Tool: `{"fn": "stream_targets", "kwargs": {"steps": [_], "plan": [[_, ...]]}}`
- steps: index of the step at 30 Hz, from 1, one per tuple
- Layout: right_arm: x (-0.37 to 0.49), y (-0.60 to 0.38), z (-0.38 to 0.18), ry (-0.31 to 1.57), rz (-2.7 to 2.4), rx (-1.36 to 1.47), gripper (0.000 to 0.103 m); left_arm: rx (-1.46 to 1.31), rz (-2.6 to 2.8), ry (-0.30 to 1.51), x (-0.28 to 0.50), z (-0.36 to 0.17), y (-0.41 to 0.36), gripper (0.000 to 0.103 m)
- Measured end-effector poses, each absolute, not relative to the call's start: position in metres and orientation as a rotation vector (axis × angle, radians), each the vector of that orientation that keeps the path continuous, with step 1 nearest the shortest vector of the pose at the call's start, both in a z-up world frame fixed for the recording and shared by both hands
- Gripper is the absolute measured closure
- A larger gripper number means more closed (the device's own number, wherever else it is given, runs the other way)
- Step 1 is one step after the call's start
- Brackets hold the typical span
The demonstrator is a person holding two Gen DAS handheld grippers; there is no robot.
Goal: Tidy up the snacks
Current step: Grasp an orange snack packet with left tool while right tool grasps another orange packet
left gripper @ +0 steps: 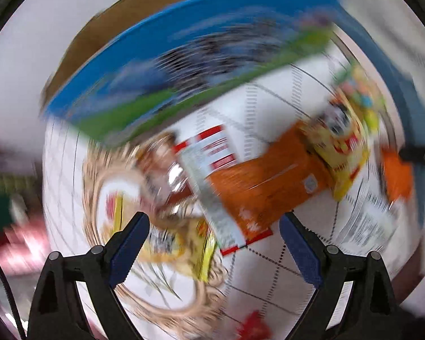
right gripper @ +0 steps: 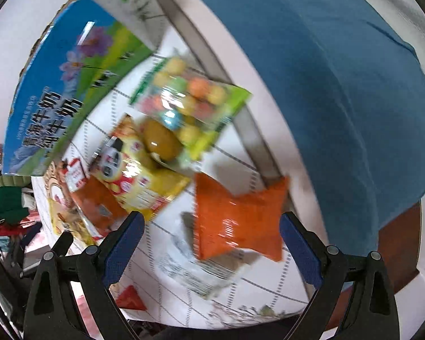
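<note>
Snacks are lying beside the blue carton [right gripper: 56,90]; the right gripper [right gripper: 212,232], spread and empty, is hovering nearest the orange packet [right gripper: 238,223], its long axis spanning the jaws; the left gripper [left gripper: 214,235] is spread too.

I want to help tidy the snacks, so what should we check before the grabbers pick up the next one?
1. Right gripper open, nothing between its fingers: ok.
2. Left gripper open and empty: ok.
3. Orange packet lies ahead between the right fingers, not yet touched: ok.
4. Orange packet free of other snacks: not ok, it overlaps a clear white wrapper.
5. Yellow bag easy to take alone: not ok, it lies over an orange box and under the candy-ball bag.
6. Room in the blue carton for snacks: cannot tell, its inside is hidden.
</note>
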State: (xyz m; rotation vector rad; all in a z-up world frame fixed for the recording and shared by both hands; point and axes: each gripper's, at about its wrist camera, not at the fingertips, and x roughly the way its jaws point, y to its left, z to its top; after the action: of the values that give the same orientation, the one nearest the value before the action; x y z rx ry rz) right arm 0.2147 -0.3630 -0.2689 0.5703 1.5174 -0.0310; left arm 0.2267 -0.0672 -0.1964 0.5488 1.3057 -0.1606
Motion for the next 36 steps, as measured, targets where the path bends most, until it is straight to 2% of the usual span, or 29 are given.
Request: {"fn": "stream_targets", "kwargs": {"steps": [5,9,12,13,18,19,20,23,27,30,36], "plan": [[0.201,-0.378,-0.276,1.505,-0.068,0.622,0.005,0.92,-0.305,1.236,0.216,-0.231,-0.118,0.009],[0.196,-0.387,-0.279,1.502,-0.066,0.61,0.005,1.056,-0.391,1.21,0.213,-0.251,-0.139,0.009],[0.193,-0.399,-0.288,1.519,-0.061,0.683,0.005,1.06,-0.42,1.231,0.215,-0.261,-0.148,0.038],[0.194,-0.4,-0.293,1.522,-0.054,0.72,0.005,1.045,-0.416,1.238,0.216,-0.263,-0.15,0.039],[0.2,-0.39,-0.315,1.543,-0.031,0.744,0.006,0.788,-0.352,1.327,0.229,-0.252,-0.134,0.041],[0.201,-0.387,-0.318,1.549,-0.033,0.725,0.012,0.672,-0.316,1.378,0.235,-0.248,-0.123,0.041],[0.204,-0.383,-0.321,1.556,-0.037,0.697,0.022,0.56,-0.278,1.428,0.24,-0.246,-0.112,0.041],[0.213,-0.363,-0.322,1.544,-0.052,0.579,0.031,0.183,-0.166,1.564,0.251,-0.244,-0.071,0.041],[0.223,-0.335,-0.311,1.524,0.006,0.404,0.034,-0.242,-0.112,1.621,0.247,-0.25,-0.018,0.041],[0.229,-0.32,-0.307,1.518,0.033,0.301,0.034,-0.293,-0.093,1.636,0.24,-0.264,-0.004,0.039],[0.243,-0.308,-0.315,1.545,0.05,0.282,0.032,-0.095,-0.115,1.669,0.234,-0.294,-0.026,0.035]]}}
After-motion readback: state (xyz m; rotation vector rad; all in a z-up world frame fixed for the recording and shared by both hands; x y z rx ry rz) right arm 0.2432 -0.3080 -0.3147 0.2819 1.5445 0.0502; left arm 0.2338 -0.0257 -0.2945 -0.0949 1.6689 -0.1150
